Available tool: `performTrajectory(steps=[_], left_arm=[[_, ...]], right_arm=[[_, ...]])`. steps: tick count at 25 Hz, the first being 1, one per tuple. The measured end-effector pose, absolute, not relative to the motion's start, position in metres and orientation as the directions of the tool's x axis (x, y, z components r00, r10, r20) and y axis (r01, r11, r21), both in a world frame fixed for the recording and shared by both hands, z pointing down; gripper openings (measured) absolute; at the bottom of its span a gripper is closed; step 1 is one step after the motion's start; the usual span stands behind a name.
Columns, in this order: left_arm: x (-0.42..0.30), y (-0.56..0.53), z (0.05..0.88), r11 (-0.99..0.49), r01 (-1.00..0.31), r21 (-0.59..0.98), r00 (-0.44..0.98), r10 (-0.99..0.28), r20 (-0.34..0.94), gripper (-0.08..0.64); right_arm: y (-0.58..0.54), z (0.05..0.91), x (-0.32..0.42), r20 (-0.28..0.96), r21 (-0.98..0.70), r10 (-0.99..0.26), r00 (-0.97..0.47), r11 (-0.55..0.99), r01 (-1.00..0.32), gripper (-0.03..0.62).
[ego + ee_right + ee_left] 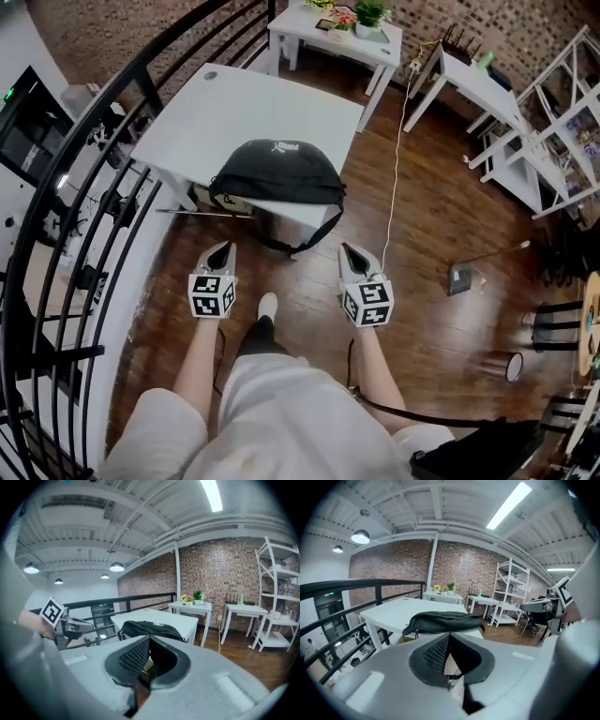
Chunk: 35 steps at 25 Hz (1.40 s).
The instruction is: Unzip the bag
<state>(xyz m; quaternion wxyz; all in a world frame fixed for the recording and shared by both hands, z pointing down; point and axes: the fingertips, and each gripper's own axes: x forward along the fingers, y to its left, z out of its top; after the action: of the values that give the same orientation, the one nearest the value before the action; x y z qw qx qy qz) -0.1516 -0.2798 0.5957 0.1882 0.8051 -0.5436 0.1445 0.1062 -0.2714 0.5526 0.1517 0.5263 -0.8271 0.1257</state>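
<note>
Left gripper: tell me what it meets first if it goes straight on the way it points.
Probably the black bag on the near edge of the white table, straight ahead of the shut left gripper. Depth is unclear; the table edge beneath could come first.

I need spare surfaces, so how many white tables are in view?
3. The nearest table holds the black bag; a second table beyond it carries potted plants; a third table stands right of that, by the brick wall. More may be hidden.
</note>
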Motion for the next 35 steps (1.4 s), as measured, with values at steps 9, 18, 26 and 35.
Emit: performTrajectory(steps=[9, 18, 26, 35], left_arm=[[-0.028, -0.133, 0.445, -0.393, -0.917, 0.068, 0.399, -0.906, 0.143, 0.017], [-0.031, -0.071, 0.408, -0.401, -0.916, 0.001, 0.401, -0.915, 0.045, 0.017], [-0.050, -0.054, 0.378, -0.384, -0.915, -0.123, 0.390, -0.920, -0.035, 0.017], [-0.086, -0.044, 0.380, -0.365, -0.928, -0.074, 0.369, -0.929, -0.040, 0.017]], right_arm=[[-0.128, 0.468, 0.129, 0.190, -0.131, -0.854, -0.485, 0.467, -0.874, -0.008], [-0.072, 0.427, 0.084, 0.122, -0.051, -0.832, -0.541, 0.539, -0.841, -0.008], [-0.072, 0.397, 0.077, 0.079, -0.028, -0.857, -0.509, 0.508, -0.861, -0.008], [-0.064, 0.399, 0.046, 0.089, -0.013, -0.851, -0.518, 0.519, -0.855, -0.008]])
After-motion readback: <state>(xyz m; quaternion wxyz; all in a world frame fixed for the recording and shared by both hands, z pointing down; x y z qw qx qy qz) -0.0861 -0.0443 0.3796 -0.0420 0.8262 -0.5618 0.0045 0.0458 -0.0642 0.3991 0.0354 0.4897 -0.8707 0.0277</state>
